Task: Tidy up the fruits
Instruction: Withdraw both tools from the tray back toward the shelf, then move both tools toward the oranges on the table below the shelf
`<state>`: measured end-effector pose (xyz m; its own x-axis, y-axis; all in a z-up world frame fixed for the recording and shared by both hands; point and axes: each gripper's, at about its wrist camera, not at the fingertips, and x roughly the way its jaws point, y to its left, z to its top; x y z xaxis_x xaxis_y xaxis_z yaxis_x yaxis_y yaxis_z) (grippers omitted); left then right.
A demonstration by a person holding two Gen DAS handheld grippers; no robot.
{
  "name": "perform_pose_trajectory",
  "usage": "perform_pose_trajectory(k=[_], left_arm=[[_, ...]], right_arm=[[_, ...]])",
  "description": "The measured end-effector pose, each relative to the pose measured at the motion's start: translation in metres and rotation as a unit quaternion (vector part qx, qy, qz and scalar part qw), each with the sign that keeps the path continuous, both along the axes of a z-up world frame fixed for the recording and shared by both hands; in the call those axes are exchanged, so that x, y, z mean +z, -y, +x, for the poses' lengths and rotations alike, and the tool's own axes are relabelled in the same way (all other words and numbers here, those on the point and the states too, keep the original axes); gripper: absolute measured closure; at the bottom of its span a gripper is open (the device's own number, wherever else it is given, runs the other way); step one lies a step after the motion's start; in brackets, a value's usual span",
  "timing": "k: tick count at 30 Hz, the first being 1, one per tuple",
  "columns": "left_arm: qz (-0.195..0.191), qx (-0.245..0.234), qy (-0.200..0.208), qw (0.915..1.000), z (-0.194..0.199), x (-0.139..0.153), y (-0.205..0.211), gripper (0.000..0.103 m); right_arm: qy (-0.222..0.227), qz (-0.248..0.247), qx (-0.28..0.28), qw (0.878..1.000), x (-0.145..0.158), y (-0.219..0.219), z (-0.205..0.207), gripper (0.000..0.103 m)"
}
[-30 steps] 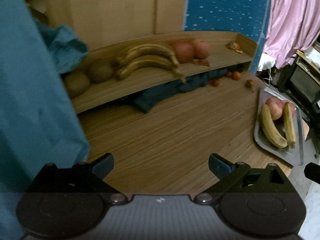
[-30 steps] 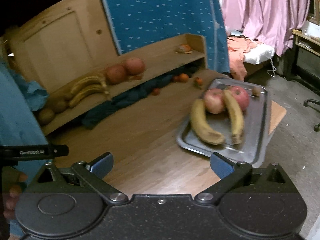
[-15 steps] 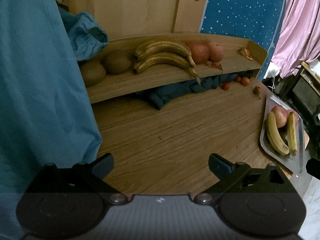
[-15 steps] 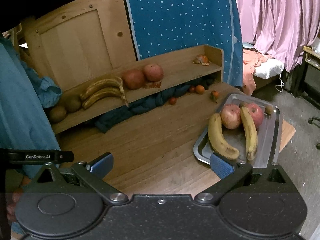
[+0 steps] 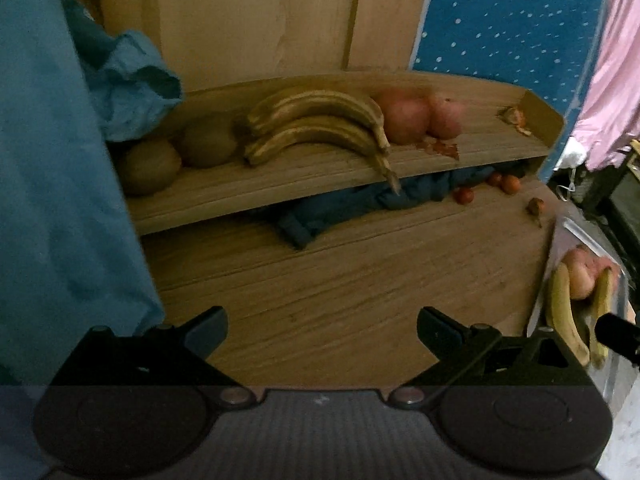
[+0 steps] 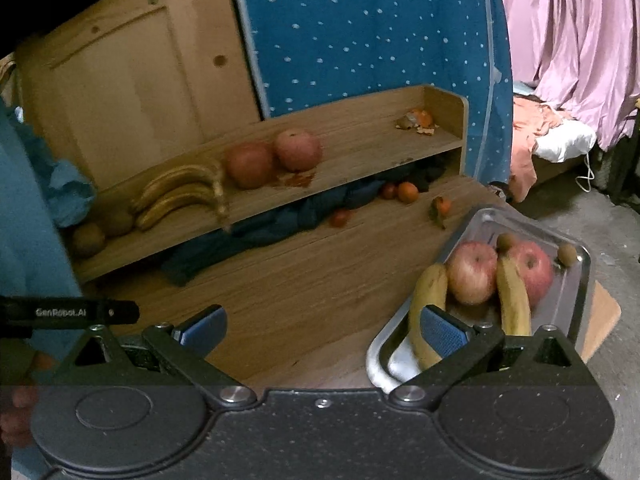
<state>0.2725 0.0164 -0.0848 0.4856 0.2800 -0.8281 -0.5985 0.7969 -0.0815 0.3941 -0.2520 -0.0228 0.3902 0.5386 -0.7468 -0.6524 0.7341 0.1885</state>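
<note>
seemingly between picks: the right hand-held gripper (image 6: 322,330) and left hand-held gripper (image 5: 322,330) are both open and empty; next, the right reaches the banana (image 6: 426,312) on the tray (image 6: 578,304), lower right.

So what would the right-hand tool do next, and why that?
Probably ease the right gripper forward and down toward the nearer banana on the metal tray. Its jaws stand wide open and empty, that banana lies just past its right finger, and the shelf already holds bananas, apples and kiwis sorted by kind. The left gripper is also open.
</note>
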Motion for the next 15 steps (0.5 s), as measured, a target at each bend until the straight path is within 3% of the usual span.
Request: perform_pose_trajectory(k=[15], left_arm=[[0.001,-0.004,-0.047,0.9989,0.151,-0.034,0.043,0.0]], right_arm=[[0.005,-0.027,0.057,0.998,-0.052,0.007,0.157,0.001]])
